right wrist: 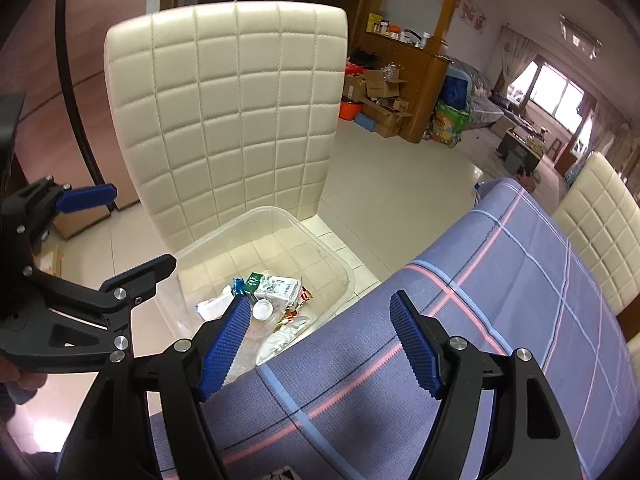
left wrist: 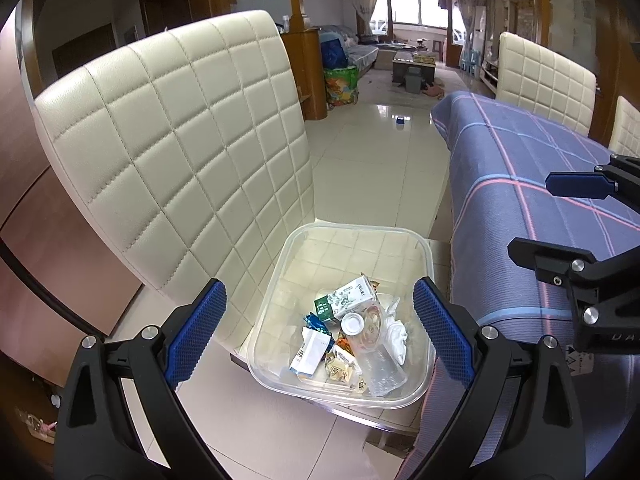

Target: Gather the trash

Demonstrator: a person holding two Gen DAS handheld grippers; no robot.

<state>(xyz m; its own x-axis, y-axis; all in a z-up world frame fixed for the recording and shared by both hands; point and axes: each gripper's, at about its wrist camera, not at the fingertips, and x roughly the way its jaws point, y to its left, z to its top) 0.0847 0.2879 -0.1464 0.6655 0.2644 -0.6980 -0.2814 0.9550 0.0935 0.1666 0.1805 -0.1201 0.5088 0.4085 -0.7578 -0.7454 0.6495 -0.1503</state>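
A cream quilted chair (left wrist: 172, 152) stands at the left, and on its seat sits one clear bin (left wrist: 424, 264), just beside the counter (left wrist: 532, 184) with its blue plaid cloth. The left claw (left wrist: 320, 328) hovers above the bin with its two blue pads spread wide, holding nothing. Inside the bin lies the collected trash: one green-and-white carton (left wrist: 344, 300), one clear bottle (left wrist: 378, 352) with a white cap lying on its side, one blue foil wrapper (left wrist: 316, 322), one white-and-blue packet (left wrist: 310, 354), one crumpled white tissue (left wrist: 396, 334), and a few small snack wrappers (left wrist: 340, 366) that overlap too much to count surely.

Further right, the right claw (right wrist: 332, 344) hangs over the near edge of the counter, partly above the bin's rim; its two pads are also apart and empty. From the left wrist view it shows at the far right, over the cloth. From the right wrist view the left claw appears at the far left, beside the chair back.

Two more cream chairs (left wrist: 544, 76) stand behind the counter at the right. On the tiled floor (left wrist: 372, 152) beyond lies one small blue object (left wrist: 400, 121), too small to identify
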